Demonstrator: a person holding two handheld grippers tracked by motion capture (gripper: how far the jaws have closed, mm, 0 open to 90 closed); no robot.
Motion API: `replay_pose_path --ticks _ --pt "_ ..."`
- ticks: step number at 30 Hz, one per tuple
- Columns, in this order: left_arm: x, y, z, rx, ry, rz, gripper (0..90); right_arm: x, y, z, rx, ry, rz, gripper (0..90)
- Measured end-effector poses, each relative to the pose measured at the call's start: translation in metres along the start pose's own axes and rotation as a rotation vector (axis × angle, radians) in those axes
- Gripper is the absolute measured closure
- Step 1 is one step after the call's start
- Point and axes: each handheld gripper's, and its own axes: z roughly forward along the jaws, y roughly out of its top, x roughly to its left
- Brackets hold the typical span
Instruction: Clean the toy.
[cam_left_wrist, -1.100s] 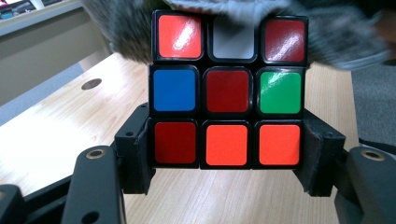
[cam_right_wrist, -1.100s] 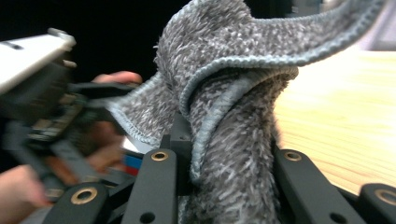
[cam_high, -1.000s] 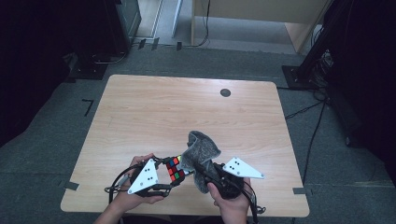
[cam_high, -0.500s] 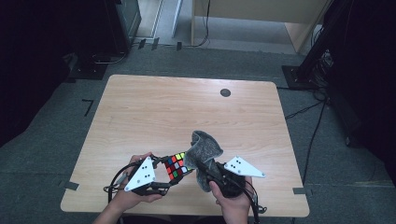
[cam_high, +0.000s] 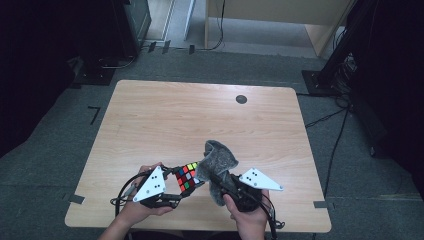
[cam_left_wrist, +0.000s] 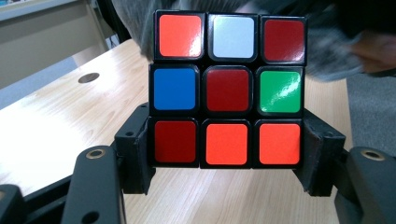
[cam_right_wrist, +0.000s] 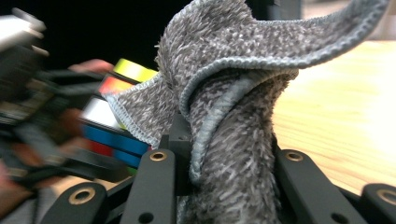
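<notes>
A colour cube (cam_left_wrist: 228, 88) with black edges is clamped between the jaws of my left gripper (cam_left_wrist: 228, 154), held above the table near its front edge (cam_high: 186, 176). My right gripper (cam_right_wrist: 224, 154) is shut on a bunched grey cloth (cam_right_wrist: 233, 112), whose folds rise above the jaws. In the high view the grey cloth (cam_high: 216, 161) presses against the right side of the cube, with my right gripper (cam_high: 220, 181) just below it and my left gripper (cam_high: 186, 182) to the left. The cloth hides the cube's far side.
The wooden table (cam_high: 175, 120) has a small dark round hole (cam_high: 241, 99) near its far edge. Cables trail from both grippers at the front edge. Dark stands and a wooden cabinet stand on the grey floor beyond the table.
The cloth and right gripper have shifted slightly against the cube. The left gripper and cube stay in place.
</notes>
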Motion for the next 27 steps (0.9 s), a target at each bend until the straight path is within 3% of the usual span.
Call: replay_pose_path --ticks 3,5,7,9,12,16,19,22,24,27 --pt "-0.005 0.000 0.005 0.013 -0.007 0.018 34.4 0.014 0.003 0.002 -0.009 0.044 -0.048 70.3" --pt "-0.006 0.001 0.004 0.008 -0.006 0.015 34.4 0.015 0.002 0.003 -0.006 0.038 -0.054 70.2" --pt "-0.003 0.002 0.000 -0.010 -0.013 0.002 34.4 0.007 0.000 0.003 0.003 0.013 -0.034 70.3" --pt "0.001 0.002 -0.004 -0.034 -0.006 -0.018 34.4 -0.005 -0.002 0.002 0.026 -0.053 -0.026 70.4" --pt "0.008 0.003 -0.011 -0.072 0.000 -0.059 34.4 -0.017 -0.004 0.002 0.039 -0.062 -0.013 70.5" --pt "0.017 0.002 -0.019 -0.141 -0.009 -0.139 34.4 -0.014 -0.006 0.009 0.043 -0.025 -0.080 70.6" --pt "0.023 -0.001 -0.021 -0.207 -0.058 -0.226 34.4 -0.004 -0.011 0.018 0.045 0.045 -0.159 70.7" --pt "0.024 -0.002 -0.020 -0.205 -0.065 -0.235 34.4 0.009 -0.019 0.028 0.071 0.098 -0.258 71.0" --pt "0.025 -0.002 -0.021 -0.207 -0.064 -0.242 34.4 0.014 -0.024 0.033 0.099 0.097 -0.309 70.9" --pt "0.027 -0.003 -0.022 -0.210 -0.061 -0.252 34.4 0.013 -0.026 0.036 0.119 0.098 -0.332 70.9"
